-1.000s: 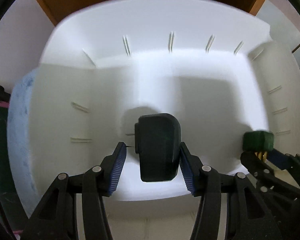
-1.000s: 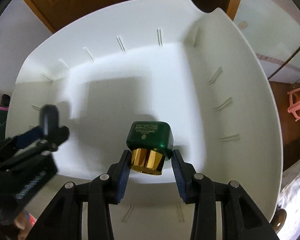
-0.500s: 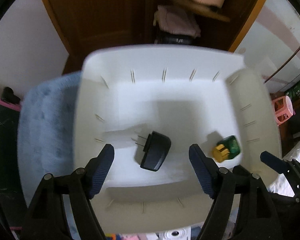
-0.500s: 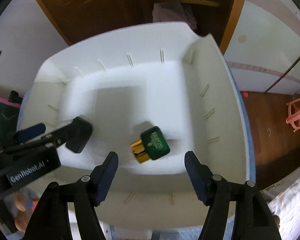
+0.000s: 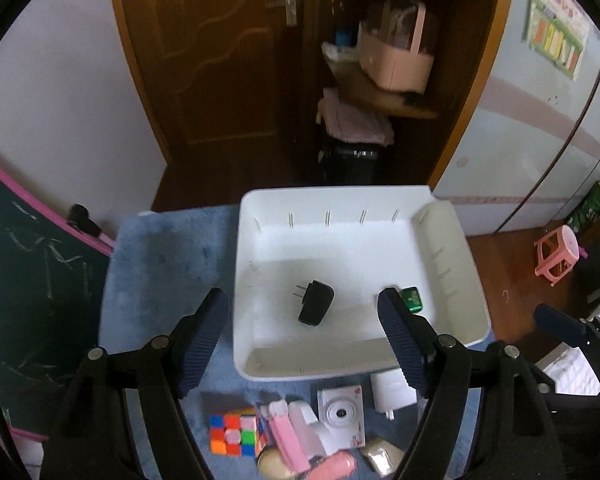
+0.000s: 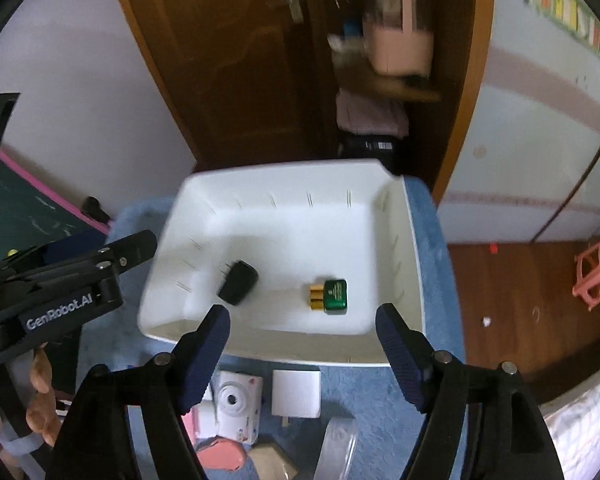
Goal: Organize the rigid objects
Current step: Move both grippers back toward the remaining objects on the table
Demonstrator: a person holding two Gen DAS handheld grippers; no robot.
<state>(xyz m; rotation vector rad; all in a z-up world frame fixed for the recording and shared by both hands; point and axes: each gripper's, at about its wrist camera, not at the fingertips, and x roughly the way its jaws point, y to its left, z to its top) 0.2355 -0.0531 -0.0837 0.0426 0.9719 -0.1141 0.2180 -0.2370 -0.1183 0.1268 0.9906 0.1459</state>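
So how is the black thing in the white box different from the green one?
The black plug adapter is plain black all over, while the green bottle has a shiny gold cap. The adapter has thin metal prongs sticking out; the bottle has none. The adapter looks rounded, and the bottle looks squarer. The adapter lies toward the left of the white bin, the bottle toward the right. Both lie on their sides on the bin's floor, apart from each other.

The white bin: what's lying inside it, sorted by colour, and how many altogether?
Black: 1, a plug adapter
Green with gold: 1, a small bottle
Total in the bin: 2
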